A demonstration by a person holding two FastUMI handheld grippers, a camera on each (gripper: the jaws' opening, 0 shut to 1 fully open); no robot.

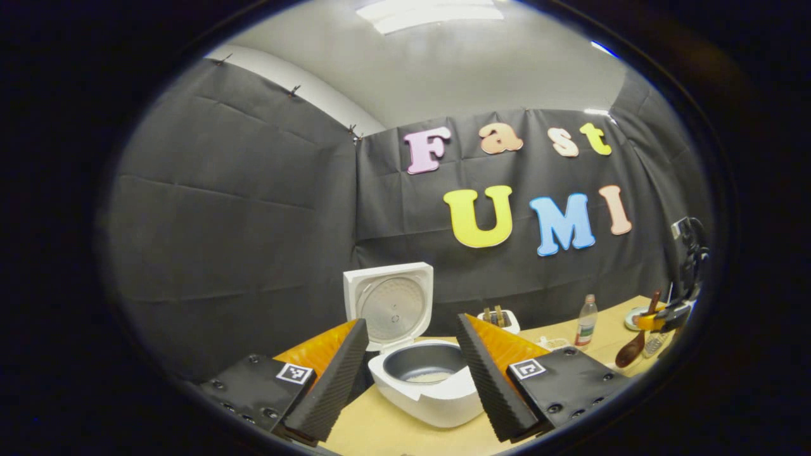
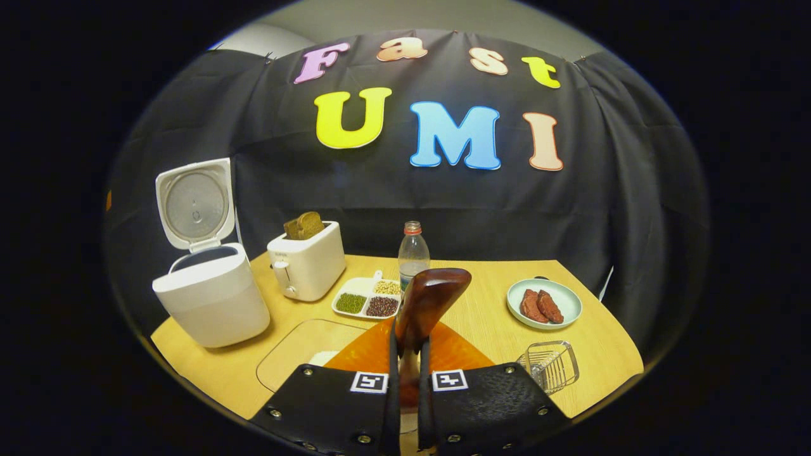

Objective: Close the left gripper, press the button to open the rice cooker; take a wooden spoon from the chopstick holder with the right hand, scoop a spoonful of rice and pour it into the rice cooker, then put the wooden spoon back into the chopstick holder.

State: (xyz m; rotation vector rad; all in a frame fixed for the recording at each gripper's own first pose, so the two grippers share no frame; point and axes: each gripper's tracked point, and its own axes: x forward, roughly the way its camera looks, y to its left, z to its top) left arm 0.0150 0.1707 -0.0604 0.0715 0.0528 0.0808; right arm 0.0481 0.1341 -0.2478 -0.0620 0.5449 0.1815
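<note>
The white rice cooker (image 1: 437, 396) stands open on the wooden table, its lid (image 1: 389, 304) upright and a little pale rice in its dark pot (image 1: 426, 366). My left gripper (image 1: 412, 386) is open, and the cooker shows between its fingers, farther off. In the right gripper view the cooker (image 2: 212, 304) is at the left with its lid (image 2: 193, 202) up. My right gripper (image 2: 407, 345) is shut on the handle of the wooden spoon (image 2: 434, 294), whose bowl points up and forward. A wire chopstick holder (image 2: 550, 366) sits to its right. Far right in the left gripper view, the right gripper (image 1: 662, 320) holds the spoon (image 1: 630, 351).
A white toaster (image 2: 307, 266) with bread, a bottle (image 2: 413, 253) and a divided dish of beans (image 2: 370, 297) stand behind the spoon. A plate (image 2: 567, 313) with meat lies at the right. A clear flat tray (image 2: 298, 351) lies just left of my right gripper.
</note>
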